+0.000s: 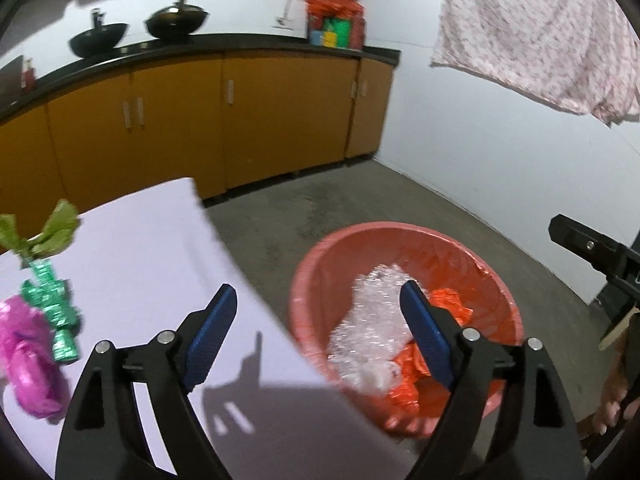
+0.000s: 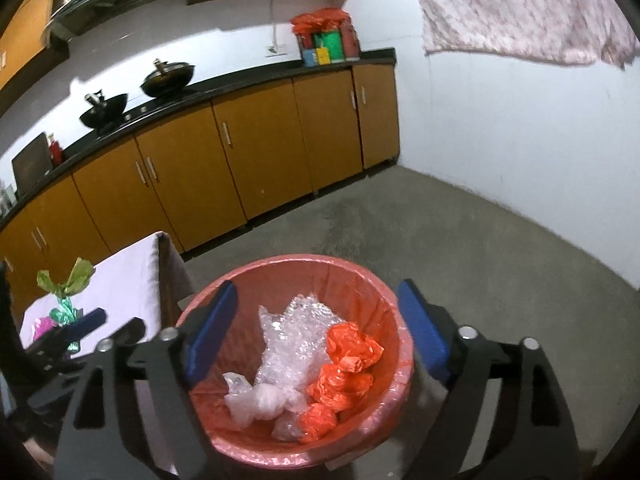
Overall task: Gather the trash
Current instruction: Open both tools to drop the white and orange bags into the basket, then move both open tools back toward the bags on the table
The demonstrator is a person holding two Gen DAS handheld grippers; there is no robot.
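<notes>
A red bin (image 1: 500,300) (image 2: 384,292) stands on the floor beside the white table (image 1: 152,248) (image 2: 132,272). It holds clear bubble wrap (image 1: 372,320) (image 2: 296,340) and orange plastic (image 1: 448,304) (image 2: 348,364). On the table lie a pink wrapper (image 1: 28,360), a green foil wrapper (image 1: 54,308) (image 2: 64,314) and a light green paper scrap (image 1: 52,232) (image 2: 68,278). My left gripper (image 1: 318,300) is open and empty over the table's edge. My right gripper (image 2: 316,300) is open and empty above the bin. The left gripper also shows in the right wrist view (image 2: 76,330).
Orange cabinets (image 1: 240,120) (image 2: 240,152) with a black counter run along the back wall, with two woks (image 1: 176,20) on top. A patterned cloth (image 1: 540,32) hangs at the upper right. Bare concrete floor (image 2: 500,260) lies around the bin.
</notes>
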